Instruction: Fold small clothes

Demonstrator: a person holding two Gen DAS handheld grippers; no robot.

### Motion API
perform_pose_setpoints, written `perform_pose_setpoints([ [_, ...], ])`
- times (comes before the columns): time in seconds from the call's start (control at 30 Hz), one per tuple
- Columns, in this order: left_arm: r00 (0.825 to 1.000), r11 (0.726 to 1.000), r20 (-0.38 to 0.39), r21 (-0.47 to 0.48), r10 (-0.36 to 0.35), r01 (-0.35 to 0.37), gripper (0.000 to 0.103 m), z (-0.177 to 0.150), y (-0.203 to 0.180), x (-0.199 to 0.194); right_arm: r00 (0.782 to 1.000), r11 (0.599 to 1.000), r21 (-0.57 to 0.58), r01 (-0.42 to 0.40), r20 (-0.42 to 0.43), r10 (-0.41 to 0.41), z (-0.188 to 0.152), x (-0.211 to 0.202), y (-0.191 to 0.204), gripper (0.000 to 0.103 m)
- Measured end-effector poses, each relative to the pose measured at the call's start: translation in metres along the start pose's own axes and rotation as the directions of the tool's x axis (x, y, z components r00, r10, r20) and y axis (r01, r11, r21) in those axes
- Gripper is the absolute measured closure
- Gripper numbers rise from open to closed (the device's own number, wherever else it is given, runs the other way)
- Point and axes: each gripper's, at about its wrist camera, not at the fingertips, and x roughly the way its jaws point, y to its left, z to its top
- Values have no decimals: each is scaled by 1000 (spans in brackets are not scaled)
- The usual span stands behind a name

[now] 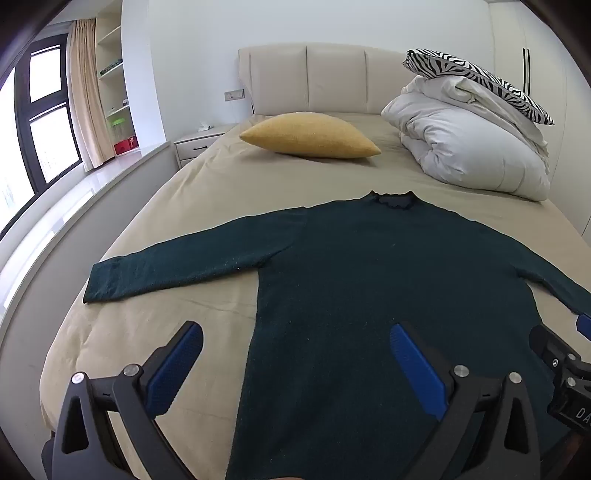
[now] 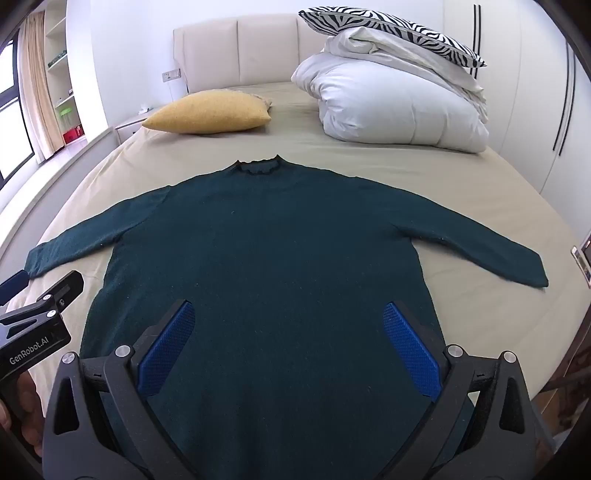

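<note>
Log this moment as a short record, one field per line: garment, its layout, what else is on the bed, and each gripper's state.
garment: dark green sweater, long-sleeved
layout: flat on the bed, collar toward the headboard, both sleeves spread outward
also on bed: yellow pillow, white duvet with a zebra-print pillow on top
left gripper: open, holding nothing
right gripper: open, holding nothing
folding: not yet begun
</note>
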Motion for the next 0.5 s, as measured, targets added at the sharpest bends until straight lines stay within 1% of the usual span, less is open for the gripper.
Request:
perform_pose_setpoints([
  [0.2,1000,1000,0,4,5,-5,0,0,0,0,1000,1000,-6,0,-11,0,0,0,-1,0],
  [0.33,1000,1000,5,6,5,-5,0,-3,8,0,1000,1000,-6,-3,-7,3,0,-2,-3,0],
  [0.4,1000,1000,5,7,8,-8,0,-3,8,1,1000,1000,-6,7,-5,-7,-5,1,-4,0],
  [0.5,1000,1000,4,10,8,-8,0,-3,9,1,1000,1000,-8,10,-7,-10,-2,2,-4,0],
])
